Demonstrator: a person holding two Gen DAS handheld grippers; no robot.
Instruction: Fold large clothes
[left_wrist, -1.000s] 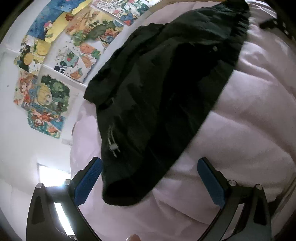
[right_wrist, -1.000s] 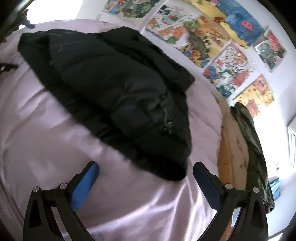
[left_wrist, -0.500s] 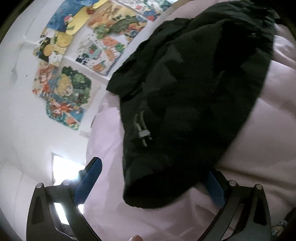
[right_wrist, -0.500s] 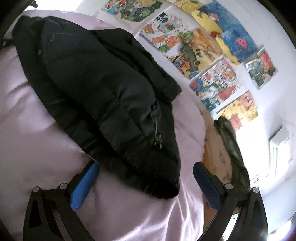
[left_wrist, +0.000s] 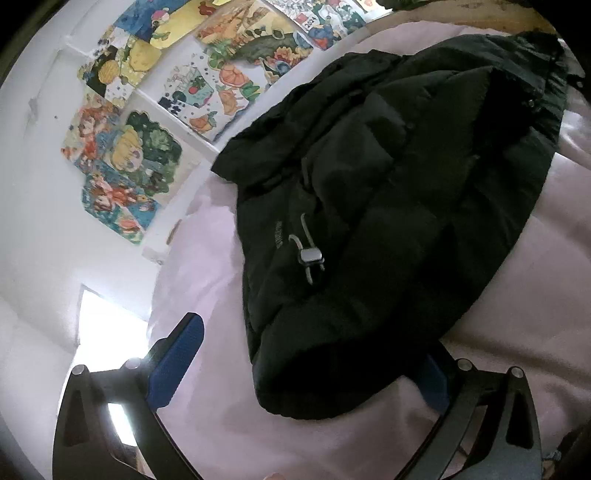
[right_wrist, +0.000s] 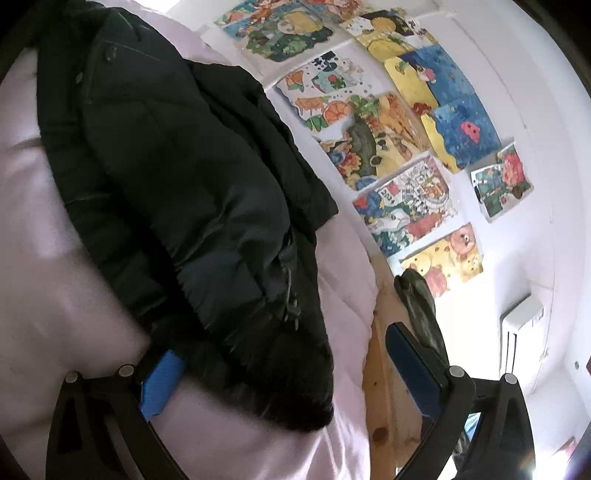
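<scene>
Black jacket (left_wrist: 388, 206) on pink duvet (left_wrist: 535, 295), long axis near-to-far; both grippers spread wide w/ near end between pads — L gripper (left_wrist: 306, 373), R gripper (right_wrist: 280, 373), neither clamped.

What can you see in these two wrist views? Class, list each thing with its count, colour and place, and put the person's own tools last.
Puffer jacket: one, black, spread on the bed, its near end between both grippers' fingers.
Drawstring toggle: one, grey, on the jacket near its end.
Quilt: one, pale pink, covering the bed under the jacket.
Pictures: many, multicoloured, stuck on the white wall beside the bed.
Bed frame: one, light wood, along the quilt's edge.
Dark garment: one, dark green, draped on the bed frame.
Wall unit: one, white, high on the wall.
Left gripper: one, black with blue pads, open.
Right gripper: one, black with blue pads, open.
</scene>
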